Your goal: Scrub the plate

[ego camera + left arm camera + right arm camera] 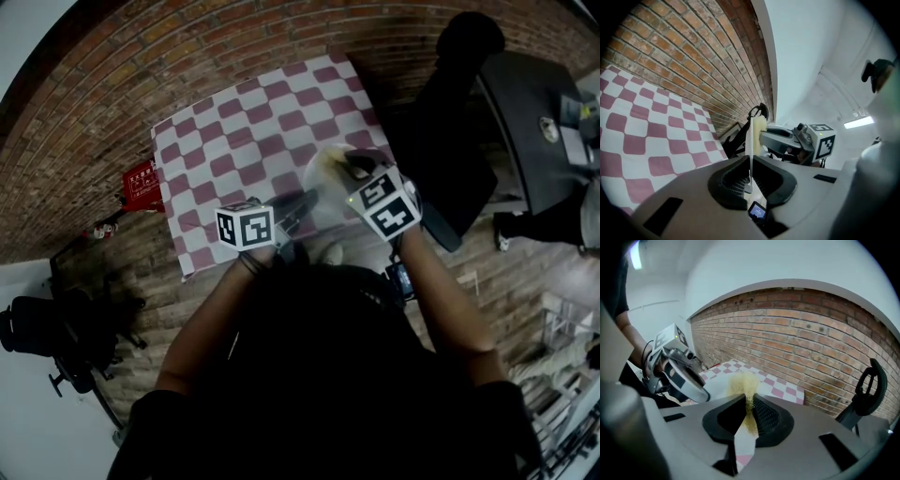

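While both claws meet over the near right corner of the checked table [225, 141], the white plate [751, 152] sits between them, gripped by its rim. The L gripper [750, 180] is clenched on that rim: in the L gripper view the plate shows edge-on as a thin pale line running up from between the black pads [733, 185], w/ no gap either side. The R gripper [749, 408] is clamped on a yellowish scrubber [744, 383], a fuzzy wad that sticks out past the jaw tips and lies against the plate's face. From the L gripper view the scrubber touches the plate's R side, near its upper part, w/ the R claw's grey body and marker cube just behind it.

Seen from the head view, the plate is a pale oval at the table's R edge, close to its near corner. The L claw comes in from the near side and the R claw reaches over from the R. Both forearms [441, 300] stretch out from the bottom of that view. A small red object [141, 185] lies on the brick floor beyond the table's L edge, and a black chair [42, 342] stands further off on that side.
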A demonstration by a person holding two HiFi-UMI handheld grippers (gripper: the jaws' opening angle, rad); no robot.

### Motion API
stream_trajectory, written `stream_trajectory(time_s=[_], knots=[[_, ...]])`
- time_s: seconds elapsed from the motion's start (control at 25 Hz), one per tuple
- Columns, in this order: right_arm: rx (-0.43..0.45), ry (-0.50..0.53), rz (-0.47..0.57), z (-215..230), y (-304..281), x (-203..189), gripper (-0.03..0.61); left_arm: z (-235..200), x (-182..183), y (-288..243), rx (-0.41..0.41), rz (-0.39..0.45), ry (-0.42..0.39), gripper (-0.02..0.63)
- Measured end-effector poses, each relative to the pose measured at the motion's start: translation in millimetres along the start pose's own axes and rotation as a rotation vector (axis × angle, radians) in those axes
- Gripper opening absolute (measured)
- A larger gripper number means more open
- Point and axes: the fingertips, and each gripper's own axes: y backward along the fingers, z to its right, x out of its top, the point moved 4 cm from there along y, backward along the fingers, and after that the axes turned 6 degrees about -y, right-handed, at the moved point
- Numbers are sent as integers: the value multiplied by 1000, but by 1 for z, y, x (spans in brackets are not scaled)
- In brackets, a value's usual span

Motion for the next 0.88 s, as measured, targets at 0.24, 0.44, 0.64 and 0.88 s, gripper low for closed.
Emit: stream_trajectory(time_s=[0.24,0.44,0.64,0.88], knots=[[133,34,-52,-52,-8,-19,44,-17,15,16,47,41,31,21],[115,-17,-148,-32,-11,-60,46,-27,12,26,58,43,50,23],[-5,-70,-159,18,-6,-60,44,-18,5,20,31,-17,25,26],[-63,-46,-67,34,-1,-15,44,-8,-3,4,0,-62,14,28]])
